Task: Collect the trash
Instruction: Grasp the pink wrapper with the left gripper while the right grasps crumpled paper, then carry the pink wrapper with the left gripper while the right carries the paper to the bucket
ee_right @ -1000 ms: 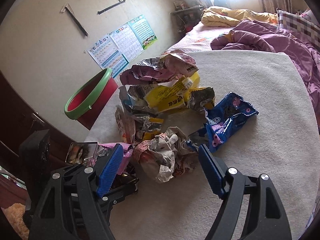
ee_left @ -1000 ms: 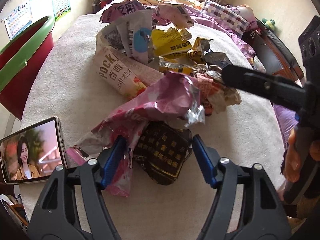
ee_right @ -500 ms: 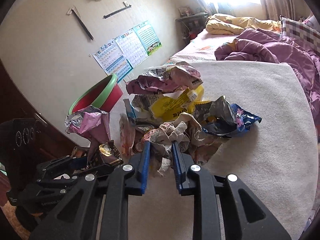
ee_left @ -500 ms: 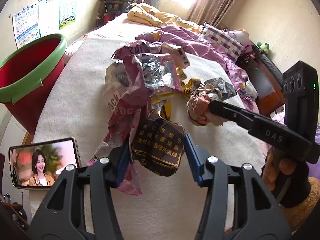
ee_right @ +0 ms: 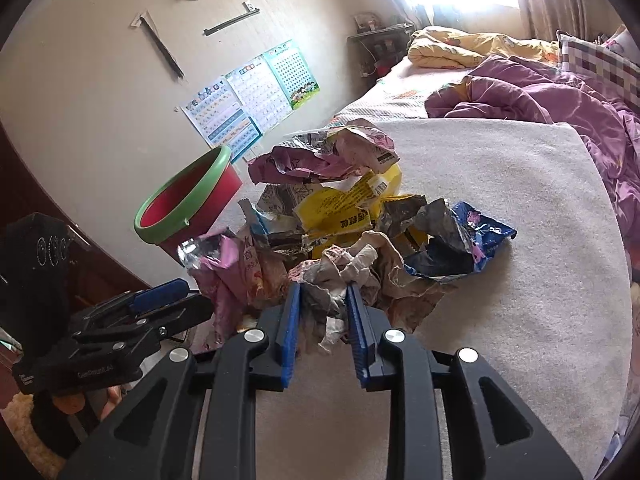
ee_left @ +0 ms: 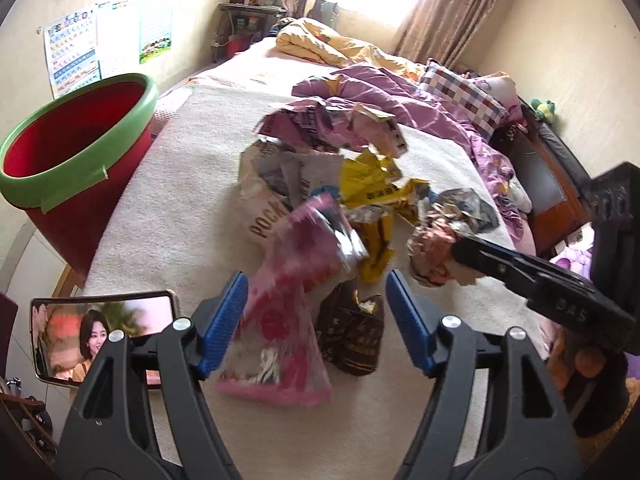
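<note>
A pile of crumpled snack wrappers (ee_left: 328, 160) lies on a cream mat (ee_left: 180, 200). My left gripper (ee_left: 316, 316) hovers over its near edge, jaws opening. A blurred pink wrapper (ee_left: 288, 280) hangs loose between them, with a dark brown wrapper (ee_left: 352, 336) lying on the mat below. My right gripper (ee_right: 324, 316) grips a crumpled beige wrapper wad (ee_right: 340, 268) between its blue pads, the jaws easing open slightly. That wad (ee_left: 432, 248) and the right gripper's tip (ee_left: 456, 250) show in the left wrist view. A red bucket with a green rim (ee_left: 76, 152) stands left of the mat.
A phone (ee_left: 104, 336) playing video leans at the mat's near left corner. A blue wrapper (ee_right: 476, 236) and a yellow one (ee_right: 344, 208) lie in the pile. Purple bedding (ee_left: 400, 92) and a checked pillow (ee_left: 460, 92) lie beyond. The bucket (ee_right: 188, 204) sits below wall posters.
My left gripper lifted the pink and brown wrappers, then spread its jaws; the brown one is back on the mat. My right gripper went from wide open to shut on the crumpled wad.
</note>
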Demonstrator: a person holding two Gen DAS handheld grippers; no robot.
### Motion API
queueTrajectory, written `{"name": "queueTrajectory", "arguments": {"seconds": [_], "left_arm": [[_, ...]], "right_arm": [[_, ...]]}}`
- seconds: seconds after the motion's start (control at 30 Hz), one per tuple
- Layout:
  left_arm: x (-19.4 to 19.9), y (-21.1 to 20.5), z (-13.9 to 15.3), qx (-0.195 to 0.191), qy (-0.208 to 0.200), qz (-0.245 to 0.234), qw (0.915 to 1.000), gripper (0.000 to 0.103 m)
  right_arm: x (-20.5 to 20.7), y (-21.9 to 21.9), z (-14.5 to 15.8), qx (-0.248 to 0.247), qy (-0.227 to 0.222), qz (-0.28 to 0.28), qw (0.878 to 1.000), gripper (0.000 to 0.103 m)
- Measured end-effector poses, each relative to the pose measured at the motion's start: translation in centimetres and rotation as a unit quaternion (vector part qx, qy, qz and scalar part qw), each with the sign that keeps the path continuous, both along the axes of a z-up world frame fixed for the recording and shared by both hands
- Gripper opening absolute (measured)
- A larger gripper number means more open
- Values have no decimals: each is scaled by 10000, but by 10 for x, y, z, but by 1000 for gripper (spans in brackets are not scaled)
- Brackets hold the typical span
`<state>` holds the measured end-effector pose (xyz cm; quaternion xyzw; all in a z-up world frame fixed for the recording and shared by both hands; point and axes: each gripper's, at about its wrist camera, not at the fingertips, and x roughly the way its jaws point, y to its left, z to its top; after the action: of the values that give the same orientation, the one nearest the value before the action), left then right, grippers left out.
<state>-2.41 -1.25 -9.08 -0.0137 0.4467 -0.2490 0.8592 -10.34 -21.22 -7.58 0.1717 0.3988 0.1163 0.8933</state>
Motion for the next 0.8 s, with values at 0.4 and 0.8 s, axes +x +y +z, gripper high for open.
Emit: {"name": "queueTrajectory", "arguments": {"seconds": [0.4,0.8], "left_arm": [[15,-11,-18,384,62,-150,9991,13],[9,5,32,-164,-492,-43,9986,12]], "right_arm": [[-4,-1,3,-16,-152,-5,9999,22],[-4,4,24,-56,-496,3,9988,22]]}}
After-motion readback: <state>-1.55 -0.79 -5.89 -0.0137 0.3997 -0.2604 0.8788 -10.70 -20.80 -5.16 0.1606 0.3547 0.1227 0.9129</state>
